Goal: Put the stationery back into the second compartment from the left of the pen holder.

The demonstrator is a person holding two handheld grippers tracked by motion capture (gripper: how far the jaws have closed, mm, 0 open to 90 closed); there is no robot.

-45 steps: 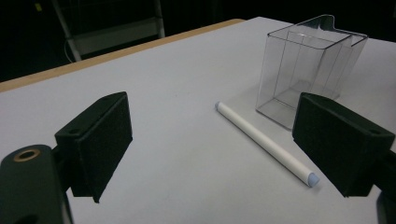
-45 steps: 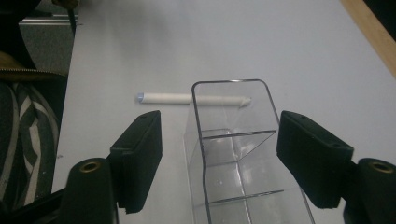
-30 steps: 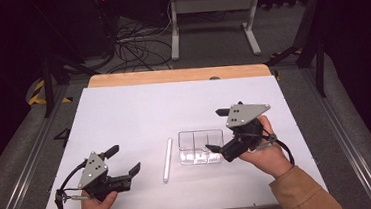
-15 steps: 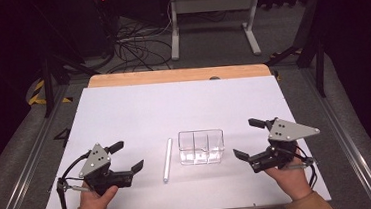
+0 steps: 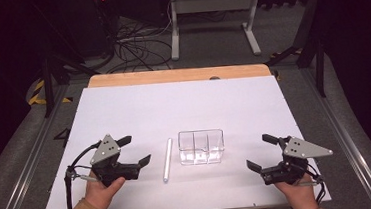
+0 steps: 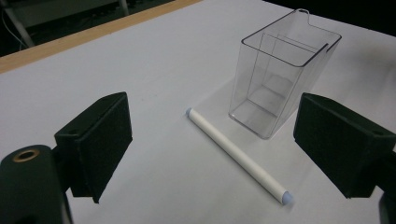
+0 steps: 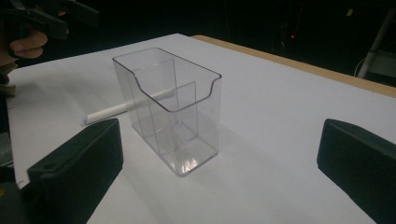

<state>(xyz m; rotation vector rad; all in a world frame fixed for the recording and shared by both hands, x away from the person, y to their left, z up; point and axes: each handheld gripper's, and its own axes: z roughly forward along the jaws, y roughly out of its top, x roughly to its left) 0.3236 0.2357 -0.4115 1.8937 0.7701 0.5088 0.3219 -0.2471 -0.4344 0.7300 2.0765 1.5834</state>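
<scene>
A clear plastic box with inner dividers (image 5: 201,146) (image 6: 280,70) (image 7: 168,107) stands upright and empty in the middle of the white table top (image 5: 174,110). Just left of it lies a white pen (image 5: 167,159) (image 6: 236,154) (image 7: 105,112), pointing front to back. My left gripper (image 5: 134,150) (image 6: 219,144) rests open at the front left, its jaws facing the pen with nothing between them. My right gripper (image 5: 262,152) (image 7: 215,158) is open at the front right, a short way from the box and holding nothing.
A wooden strip (image 5: 176,75) runs along the table's far edge. Beyond it are a white desk frame (image 5: 211,17) and loose cables (image 5: 133,43) on the floor. Metal rails (image 5: 22,162) flank the table on both sides.
My right gripper has drawn back from above the box to the front right of the table and now sits low. My left gripper has shifted slightly forward toward the pen.
</scene>
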